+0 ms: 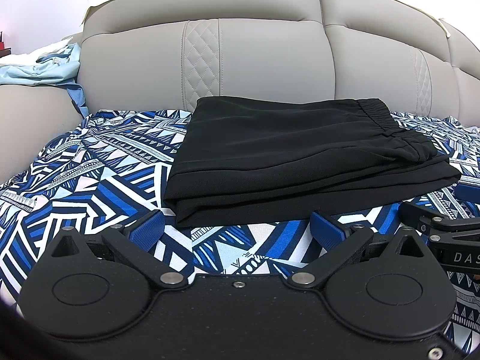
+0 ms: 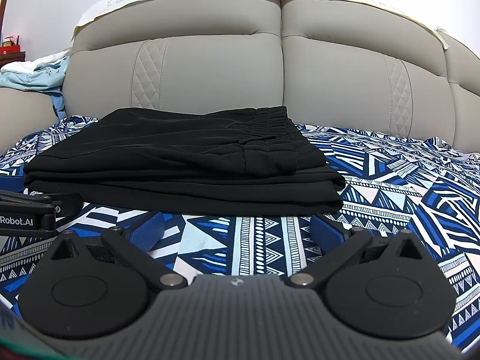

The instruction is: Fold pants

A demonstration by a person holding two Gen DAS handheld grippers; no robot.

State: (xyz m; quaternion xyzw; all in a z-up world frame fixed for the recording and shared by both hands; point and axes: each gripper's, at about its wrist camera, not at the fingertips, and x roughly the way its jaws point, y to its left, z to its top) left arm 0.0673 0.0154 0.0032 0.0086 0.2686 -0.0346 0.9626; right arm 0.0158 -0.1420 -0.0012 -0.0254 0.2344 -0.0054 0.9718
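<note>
Black pants (image 1: 288,156) lie folded into a flat stack of layers on the patterned bedspread, elastic waistband (image 1: 378,114) on top at the right. The right wrist view shows the same pants (image 2: 168,162) left of centre. My left gripper (image 1: 237,231) is open just in front of the stack's near edge, its blue pads (image 1: 148,229) apart with nothing between them. My right gripper (image 2: 237,231) is open too, low over the bedspread, a little short of the stack. Each gripper's body shows at the edge of the other's view.
A blue, white and pink geometric bedspread (image 2: 390,198) covers the bed. A padded grey headboard (image 1: 270,57) rises right behind the pants. Light blue and white clothes (image 1: 45,63) are heaped at the far left on a grey cushion.
</note>
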